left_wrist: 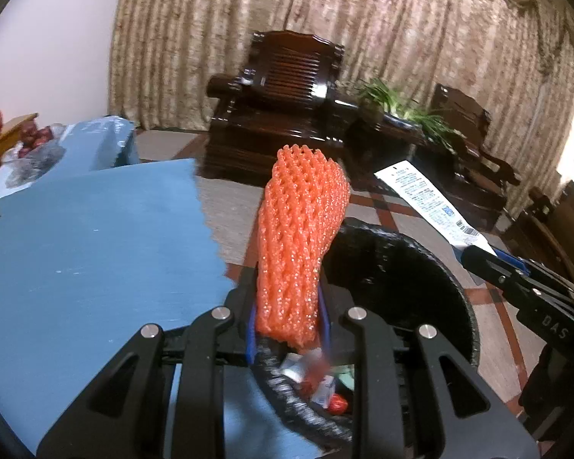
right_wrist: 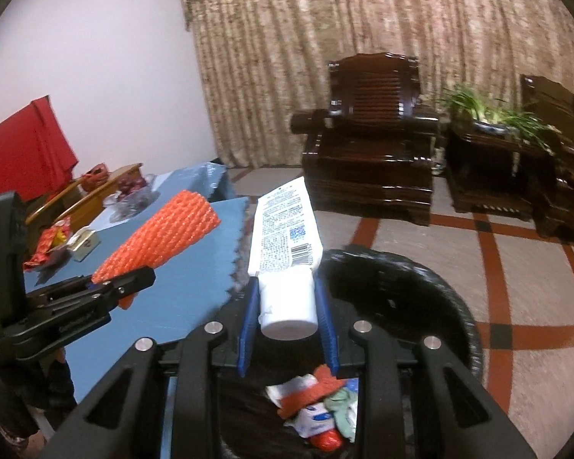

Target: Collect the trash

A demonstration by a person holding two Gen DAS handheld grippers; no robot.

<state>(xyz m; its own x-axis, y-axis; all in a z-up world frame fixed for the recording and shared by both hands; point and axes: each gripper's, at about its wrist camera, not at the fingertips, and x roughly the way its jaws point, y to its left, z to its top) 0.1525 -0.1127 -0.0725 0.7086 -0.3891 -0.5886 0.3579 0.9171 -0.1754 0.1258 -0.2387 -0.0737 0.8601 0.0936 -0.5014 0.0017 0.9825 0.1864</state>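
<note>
Both hands are at the carry-and-drop step of collecting trash. The left claw [left_wrist: 287,329] is nearly closed, its blue pads pinching the lower end of an orange foam net [left_wrist: 298,244], which stands up and forward out of the grip. The right claw [right_wrist: 287,306] is likewise drawn in tight, clamping the cap end of a white tube [right_wrist: 283,237] whose flat printed end points away from the camera. Just below and ahead of both claws is the open mouth of a black bin [right_wrist: 401,287], lined with a black bag; scraps of paper and orange and red wrappers [right_wrist: 317,409] already lie at its bottom. The bin stands on the floor right beside the blue-covered table [left_wrist: 95,248], where more litter, including a red wrapper [right_wrist: 48,244], waits near the far left. Judging by this, each piece is over or almost over the bin's opening, so the next move calls for bringing each claw fully above the mouth, tipping the load downward and spreading the pads so it falls inside. The net is light and springy and may cling to a pad; the tube should drop cleanly.
</note>
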